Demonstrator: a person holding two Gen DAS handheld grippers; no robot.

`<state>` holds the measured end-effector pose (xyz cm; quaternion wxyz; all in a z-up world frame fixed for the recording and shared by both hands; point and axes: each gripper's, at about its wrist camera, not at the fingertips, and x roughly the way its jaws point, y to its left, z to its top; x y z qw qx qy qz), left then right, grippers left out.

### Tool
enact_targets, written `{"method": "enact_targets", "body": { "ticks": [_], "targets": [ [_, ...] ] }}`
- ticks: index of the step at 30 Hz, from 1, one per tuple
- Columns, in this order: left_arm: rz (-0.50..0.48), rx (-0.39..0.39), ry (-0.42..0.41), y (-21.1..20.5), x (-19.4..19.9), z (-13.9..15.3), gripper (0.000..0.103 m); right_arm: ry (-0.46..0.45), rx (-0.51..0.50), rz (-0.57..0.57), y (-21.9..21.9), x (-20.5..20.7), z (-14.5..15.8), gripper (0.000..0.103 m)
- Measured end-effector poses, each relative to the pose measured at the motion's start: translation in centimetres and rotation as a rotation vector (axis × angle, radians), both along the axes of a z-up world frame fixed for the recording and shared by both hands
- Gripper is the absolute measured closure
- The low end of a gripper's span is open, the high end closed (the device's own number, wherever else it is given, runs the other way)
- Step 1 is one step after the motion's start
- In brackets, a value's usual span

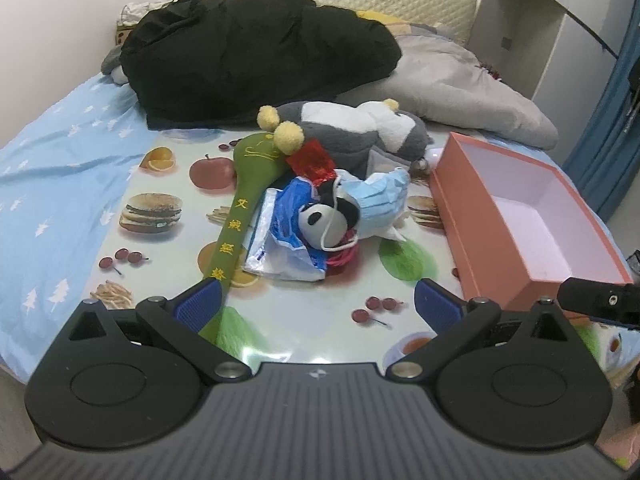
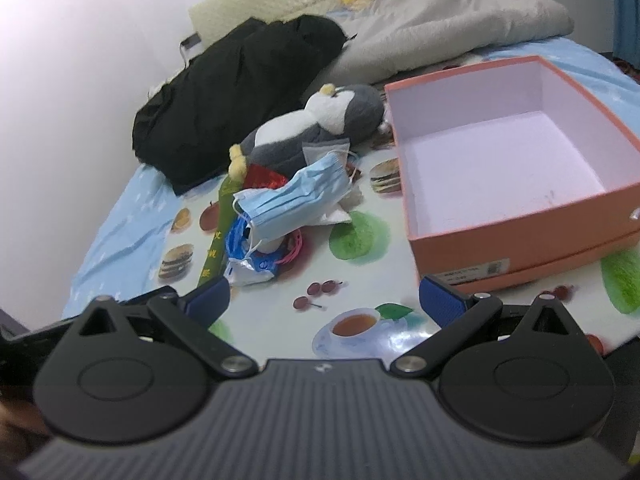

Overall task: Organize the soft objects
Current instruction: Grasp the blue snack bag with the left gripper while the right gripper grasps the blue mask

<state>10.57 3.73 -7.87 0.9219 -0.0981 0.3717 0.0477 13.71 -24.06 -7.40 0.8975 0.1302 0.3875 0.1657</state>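
Note:
A heap of soft things lies mid-mat: a small panda plush (image 1: pixel 326 222), a blue face mask (image 1: pixel 380 196) (image 2: pixel 298 200), a blue-and-white plastic bag (image 1: pixel 280 236) (image 2: pixel 244 258), a red pouch (image 1: pixel 312 158) and a long green plush hammer (image 1: pixel 244 196) with yellow pompoms. Behind them lies a grey-and-white penguin plush (image 1: pixel 356 128) (image 2: pixel 320 124). An empty pink box (image 1: pixel 516 220) (image 2: pixel 496 152) stands to the right. My left gripper (image 1: pixel 318 304) is open, short of the heap, its left pad beside the hammer's handle. My right gripper (image 2: pixel 326 296) is open over the mat, holding nothing.
A fruit-and-burger printed mat (image 1: pixel 160 208) (image 2: pixel 360 320) covers a bed with a light blue sheet (image 1: pixel 52 168). A black coat (image 1: pixel 256 52) (image 2: pixel 236 96) and a grey blanket (image 1: pixel 460 80) (image 2: pixel 440 20) lie at the back. The other gripper (image 1: pixel 600 300) shows at the right edge.

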Motion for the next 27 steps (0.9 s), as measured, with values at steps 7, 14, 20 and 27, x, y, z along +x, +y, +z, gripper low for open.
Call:
{"method": "enact_targets", "body": {
  "ticks": [7, 14, 20, 27],
  "targets": [
    [0.035, -0.017, 0.02, 2.2, 3.4, -2.1, 0.008, 0.018, 0.037, 0.063, 1.5, 4.3, -0.5, 0.003],
    [0.055, -0.077, 0.07, 4.8, 7.5, -5.3, 0.03, 0.106, 0.158, 0.084, 4.4, 9.6, -2.7, 0.011],
    [0.042, -0.137, 0.101, 6.5, 11.0, -8.0, 0.037, 0.179, 0.252, 0.039, 6.7, 13.7, -5.4, 0.012],
    [-0.001, -0.183, 0.125, 7.0, 14.6, -10.5, 0.048, 0.274, 0.345, 0.004, 8.6, 18.0, -7.7, 0.011]
  ]
}}
